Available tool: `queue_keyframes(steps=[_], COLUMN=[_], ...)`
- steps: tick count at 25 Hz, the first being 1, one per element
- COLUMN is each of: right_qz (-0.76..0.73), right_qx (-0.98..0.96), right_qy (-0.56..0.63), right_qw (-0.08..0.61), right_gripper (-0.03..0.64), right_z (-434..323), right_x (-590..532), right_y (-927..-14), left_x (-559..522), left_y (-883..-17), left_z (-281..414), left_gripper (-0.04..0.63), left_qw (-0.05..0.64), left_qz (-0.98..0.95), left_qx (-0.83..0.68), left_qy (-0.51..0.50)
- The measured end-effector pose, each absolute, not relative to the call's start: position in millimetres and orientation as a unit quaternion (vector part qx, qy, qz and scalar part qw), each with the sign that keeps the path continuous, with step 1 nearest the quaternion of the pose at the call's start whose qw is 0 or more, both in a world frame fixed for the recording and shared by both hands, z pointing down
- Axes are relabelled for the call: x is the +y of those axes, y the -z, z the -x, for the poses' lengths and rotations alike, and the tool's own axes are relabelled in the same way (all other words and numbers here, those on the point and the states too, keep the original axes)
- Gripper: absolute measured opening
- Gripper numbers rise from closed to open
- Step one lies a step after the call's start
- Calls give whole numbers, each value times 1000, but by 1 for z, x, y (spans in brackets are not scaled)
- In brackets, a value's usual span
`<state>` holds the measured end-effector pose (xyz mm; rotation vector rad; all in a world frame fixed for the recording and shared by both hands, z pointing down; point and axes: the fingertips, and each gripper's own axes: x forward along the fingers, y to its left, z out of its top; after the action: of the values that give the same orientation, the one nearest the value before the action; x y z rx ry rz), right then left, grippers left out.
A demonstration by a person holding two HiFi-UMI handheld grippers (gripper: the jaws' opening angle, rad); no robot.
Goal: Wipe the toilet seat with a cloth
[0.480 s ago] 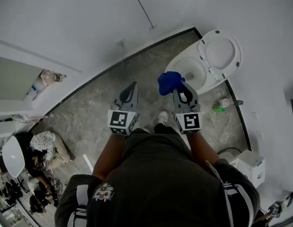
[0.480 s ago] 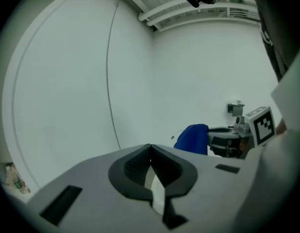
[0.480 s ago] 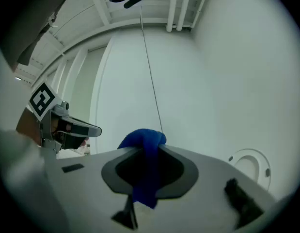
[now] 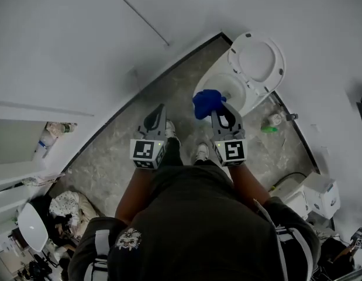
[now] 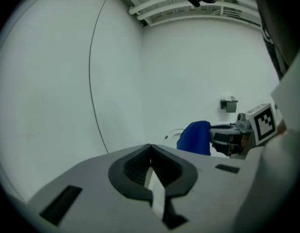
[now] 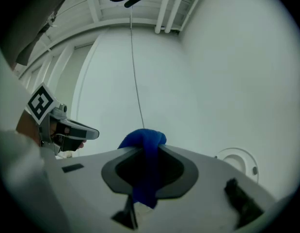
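The white toilet (image 4: 223, 85) stands at the upper right of the head view with its lid (image 4: 258, 59) raised against the wall. My right gripper (image 4: 219, 106) is shut on a bunched blue cloth (image 4: 207, 103), held in the air just short of the bowl's near rim. In the right gripper view the cloth (image 6: 146, 139) bulges out between the shut jaws of that gripper (image 6: 146, 149), and the lid (image 6: 238, 161) shows low at the right. My left gripper (image 4: 158, 112) hangs beside it to the left, shut and empty (image 5: 150, 155). From it I see the cloth (image 5: 196, 137).
A green-capped bottle (image 4: 268, 126) lies on the floor beside the toilet. White boxes (image 4: 321, 195) and a hose (image 4: 285, 180) sit at the right. Bags and clutter (image 4: 66, 206) fill the lower left. My shoes (image 4: 201, 151) stand on the grey stone floor.
A foot has stepped forward under the left gripper, and the toilet now lies a little nearer to the grippers. Both grippers keep the same pose, the cloth still held.
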<state>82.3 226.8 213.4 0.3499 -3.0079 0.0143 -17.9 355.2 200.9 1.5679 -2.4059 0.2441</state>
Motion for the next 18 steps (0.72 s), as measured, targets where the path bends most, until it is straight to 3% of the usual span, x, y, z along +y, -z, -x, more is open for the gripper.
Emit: queue_keyframes(steps=[18], right_qz=[-311], right_qx=[-946], right_qy=[-8], right_qw=[88], right_gripper=[58], right_z=[6], right_x=[120], right_y=[-212], left_x=[187], left_y=[-222], left_z=[135], left_gripper=[9], left_qw=[135], left_qz=[-704], left_qx=[-693], left_qy=[-80])
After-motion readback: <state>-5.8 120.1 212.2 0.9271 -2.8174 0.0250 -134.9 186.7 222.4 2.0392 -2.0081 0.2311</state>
